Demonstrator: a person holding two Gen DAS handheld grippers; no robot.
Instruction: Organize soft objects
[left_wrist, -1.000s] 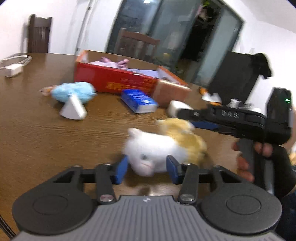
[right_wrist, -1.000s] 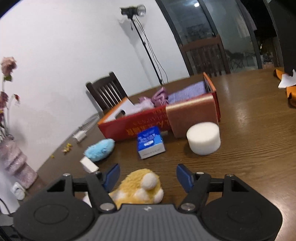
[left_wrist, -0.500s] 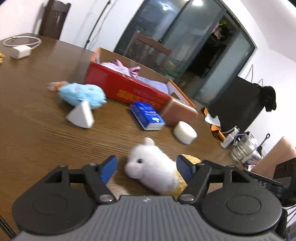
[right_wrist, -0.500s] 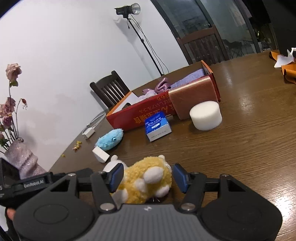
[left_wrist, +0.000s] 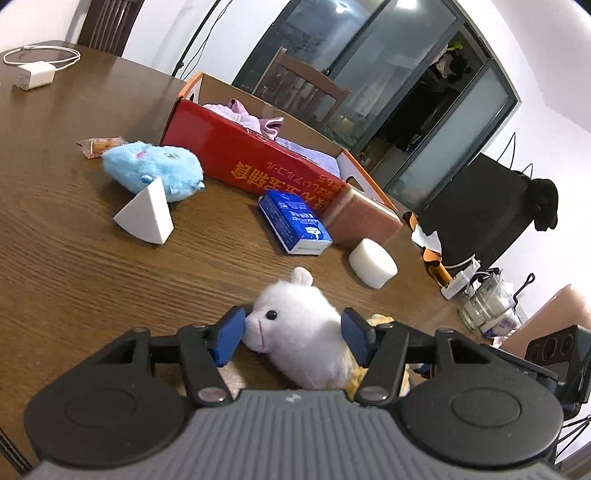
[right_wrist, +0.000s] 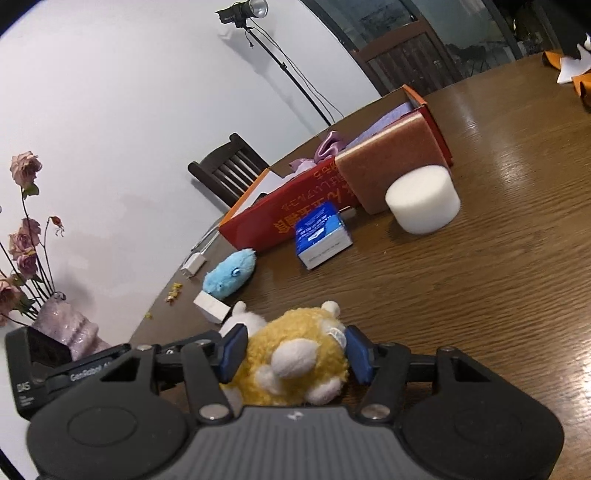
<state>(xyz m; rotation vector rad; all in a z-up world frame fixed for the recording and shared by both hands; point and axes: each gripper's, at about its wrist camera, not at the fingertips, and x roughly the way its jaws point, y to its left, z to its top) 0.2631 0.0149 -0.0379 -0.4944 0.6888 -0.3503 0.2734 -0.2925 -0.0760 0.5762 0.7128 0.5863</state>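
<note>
A white plush head with a yellow body sits between both grippers. My left gripper is closed on the white head end, its blue pads touching the fur. My right gripper is closed on the yellow body. The toy is held just above the brown table. A red cardboard box holding purple cloth stands beyond. A blue plush, a white foam wedge, a white foam cylinder, a brown sponge block and a blue tissue pack lie near the box.
A white charger and cable lie far left. A snack wrapper is by the blue plush. A glass jar and power strip stand at the right edge. A vase with flowers stands left in the right wrist view.
Both grippers have narrowed onto the plush, left on the white head and right on the yellow body. Both views have tilted and moved closer to the toy.
</note>
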